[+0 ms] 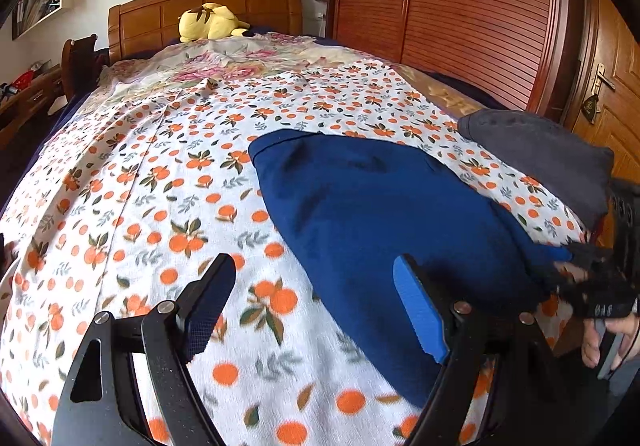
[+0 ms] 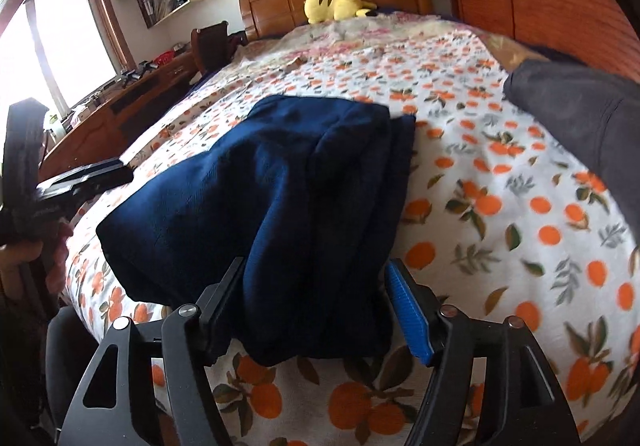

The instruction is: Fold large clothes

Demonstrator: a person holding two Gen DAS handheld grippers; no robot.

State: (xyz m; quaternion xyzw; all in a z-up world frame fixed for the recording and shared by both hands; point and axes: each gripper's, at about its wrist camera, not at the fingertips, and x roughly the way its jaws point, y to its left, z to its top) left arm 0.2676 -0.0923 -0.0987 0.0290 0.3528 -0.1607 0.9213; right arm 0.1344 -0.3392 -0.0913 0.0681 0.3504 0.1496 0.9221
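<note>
A dark blue garment [image 1: 372, 214] lies bunched on the orange-print bedspread [image 1: 160, 186]. It also shows in the right wrist view [image 2: 280, 182], folded over in thick layers. My left gripper [image 1: 316, 286] is open and empty above the bedspread, with its right finger at the garment's near edge. My right gripper [image 2: 316, 282] is open, and the garment's near end lies between its fingers. The right gripper also shows at the right edge of the left wrist view [image 1: 592, 270], at the garment's corner. The left gripper shows at the left of the right wrist view [image 2: 92, 174].
A dark grey garment [image 1: 540, 158] lies at the bed's right side, also in the right wrist view [image 2: 580, 114]. A yellow plush toy [image 1: 212, 22] sits by the wooden headboard [image 1: 208, 6]. A wooden wardrobe [image 1: 460, 6] stands right of the bed, a desk [image 2: 120, 106] on the left.
</note>
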